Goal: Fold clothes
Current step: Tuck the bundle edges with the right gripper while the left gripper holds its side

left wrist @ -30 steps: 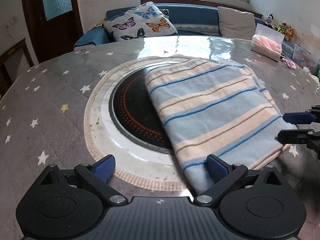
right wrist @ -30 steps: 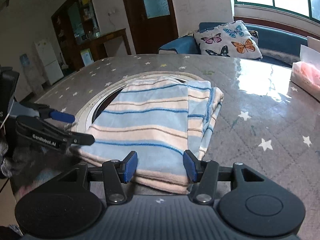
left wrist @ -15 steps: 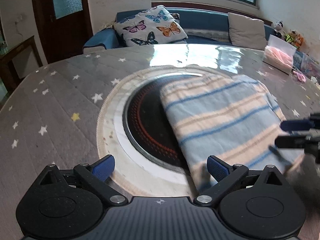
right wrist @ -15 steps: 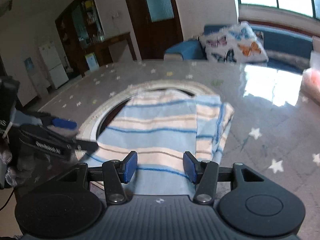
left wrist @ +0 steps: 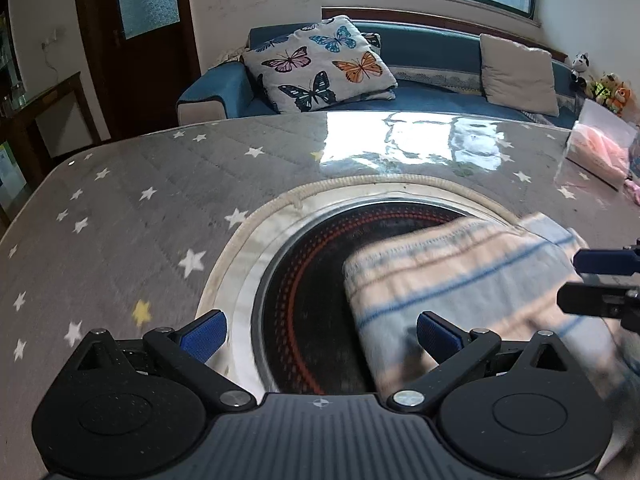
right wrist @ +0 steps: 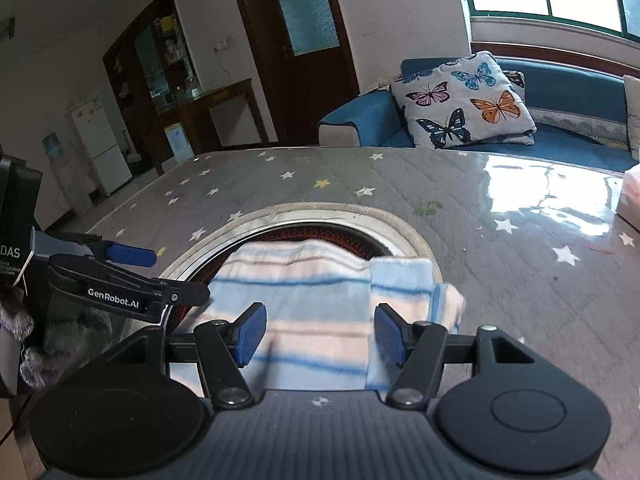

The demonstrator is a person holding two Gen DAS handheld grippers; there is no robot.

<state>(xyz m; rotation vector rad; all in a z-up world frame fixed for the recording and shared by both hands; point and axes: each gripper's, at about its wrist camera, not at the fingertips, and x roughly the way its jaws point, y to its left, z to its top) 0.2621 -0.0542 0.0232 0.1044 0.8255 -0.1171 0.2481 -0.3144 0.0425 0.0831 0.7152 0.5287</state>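
Striped blue-and-cream cloth, the folded garment [right wrist: 316,300], lies partly over the dark round inset [left wrist: 312,280] of the star-print table [left wrist: 132,200]. The right gripper [right wrist: 318,334] is nearer, its jaws opening astride the near edge without pressing it. The left gripper [left wrist: 320,336], released and wide, has the cloth to its right.

My left tongs [left wrist: 320,334] point downward with their jaws spread wide and nothing pressed between the pads. My right tongs [right wrist: 318,334] sit just beside them, also angled down, jaws opening, blue pads [right wrist: 251,334] clear of any grip.
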